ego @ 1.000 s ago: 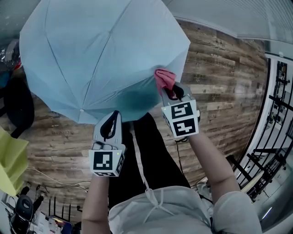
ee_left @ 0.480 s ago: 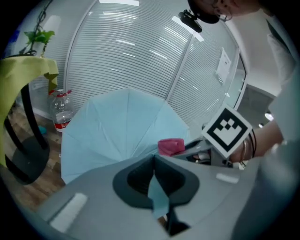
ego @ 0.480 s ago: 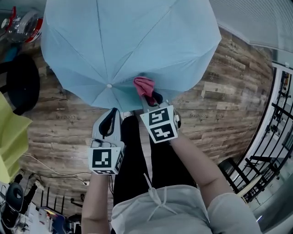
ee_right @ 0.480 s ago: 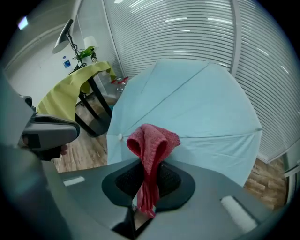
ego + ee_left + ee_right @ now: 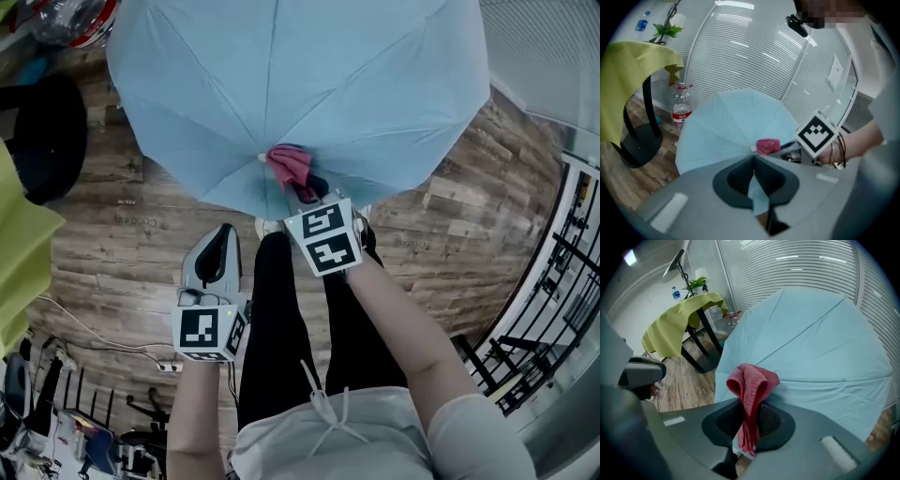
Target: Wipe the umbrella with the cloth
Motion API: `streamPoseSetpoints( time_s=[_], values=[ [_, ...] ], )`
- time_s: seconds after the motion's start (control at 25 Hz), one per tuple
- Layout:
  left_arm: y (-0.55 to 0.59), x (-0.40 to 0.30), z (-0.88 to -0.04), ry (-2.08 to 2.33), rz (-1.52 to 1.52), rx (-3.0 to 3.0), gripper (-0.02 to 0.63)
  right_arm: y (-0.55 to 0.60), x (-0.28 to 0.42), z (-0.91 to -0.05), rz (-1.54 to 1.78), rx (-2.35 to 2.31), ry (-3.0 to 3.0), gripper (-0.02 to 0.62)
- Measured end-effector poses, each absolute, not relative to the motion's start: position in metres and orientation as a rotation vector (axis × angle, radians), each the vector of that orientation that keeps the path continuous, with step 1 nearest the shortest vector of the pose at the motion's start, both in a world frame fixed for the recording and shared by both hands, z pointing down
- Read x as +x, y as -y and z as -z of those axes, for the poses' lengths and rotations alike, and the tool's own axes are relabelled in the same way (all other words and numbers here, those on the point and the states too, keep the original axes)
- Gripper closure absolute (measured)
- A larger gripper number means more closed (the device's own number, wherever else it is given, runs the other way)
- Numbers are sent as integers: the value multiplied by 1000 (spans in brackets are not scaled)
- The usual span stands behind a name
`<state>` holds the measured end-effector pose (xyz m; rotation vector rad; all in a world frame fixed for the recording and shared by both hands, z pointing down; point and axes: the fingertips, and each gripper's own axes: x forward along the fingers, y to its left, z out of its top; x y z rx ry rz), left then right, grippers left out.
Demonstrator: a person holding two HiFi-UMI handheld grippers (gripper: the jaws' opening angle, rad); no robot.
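The right gripper has its fingers pressed together on a red cloth. The cloth's loose end hangs back between them. Its bunched fold stands just past the fingertips and touches the pale blue umbrella, which spreads open beyond and to their right.

The left gripper has its fingers closed at the tips, pinching a sliver of the umbrella's edge. Just ahead of these fingertips a white rib tip sits beside the cloth.

Farther out, left of both grippers' fingers, are a yellow-green cover and a bottle on the wood floor.
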<state>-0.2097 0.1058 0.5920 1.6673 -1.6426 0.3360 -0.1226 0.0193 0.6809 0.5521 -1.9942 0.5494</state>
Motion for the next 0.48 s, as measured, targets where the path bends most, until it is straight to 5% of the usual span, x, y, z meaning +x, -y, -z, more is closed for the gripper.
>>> streamPoseSetpoints(
  time_s=[0.48],
  values=[
    [-76,-181,-577,1727,-281,1640,600,14,-94,-680,-514,517,2002,538]
  ],
)
